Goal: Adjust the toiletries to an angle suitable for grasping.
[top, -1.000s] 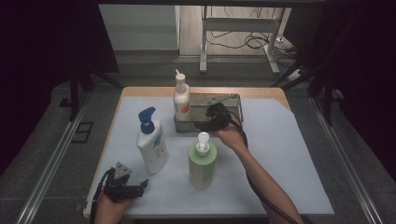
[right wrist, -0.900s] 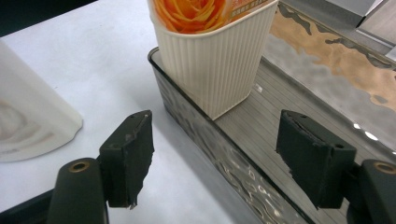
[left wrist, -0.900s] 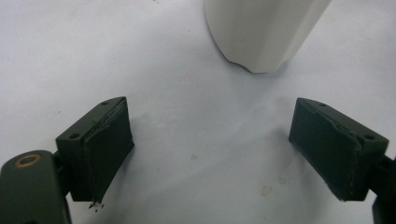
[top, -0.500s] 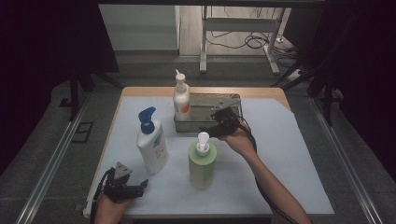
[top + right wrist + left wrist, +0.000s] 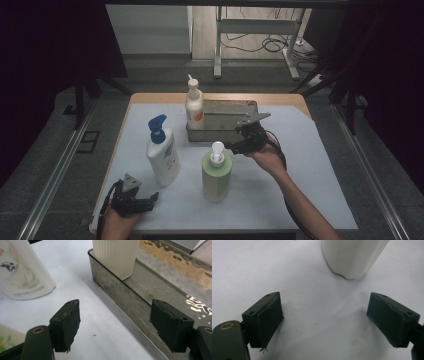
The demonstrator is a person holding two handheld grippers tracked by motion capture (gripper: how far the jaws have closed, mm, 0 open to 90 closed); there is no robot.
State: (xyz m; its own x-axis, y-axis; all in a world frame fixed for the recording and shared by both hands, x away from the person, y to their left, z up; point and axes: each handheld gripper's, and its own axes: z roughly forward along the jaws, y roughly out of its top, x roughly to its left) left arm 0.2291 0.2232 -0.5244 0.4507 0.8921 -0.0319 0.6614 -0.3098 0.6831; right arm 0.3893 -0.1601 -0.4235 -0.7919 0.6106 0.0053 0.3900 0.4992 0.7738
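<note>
Right hand-held gripper [image 5: 236,146] hangs over the metal tray's [image 5: 220,134] near wall, jaws apart and empty, beside the green pump bottle [image 5: 216,171]. Left hand-held gripper [image 5: 152,197] rests by the desk's near left corner, jaws also apart, nothing gripped.

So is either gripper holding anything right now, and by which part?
Nothing is held. The right gripper is open beside the metal tray; the left gripper is open over the white table cover.

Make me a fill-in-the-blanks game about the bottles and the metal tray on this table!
1. The bottle with the orange label stands inside the metal ____.
2. The pump on the big white bottle is ____.
3. The bottle nearest the right gripper has a ____ body.
4. The jaws of the left gripper hold ____.

Missing words: tray; blue; green; nothing
</note>
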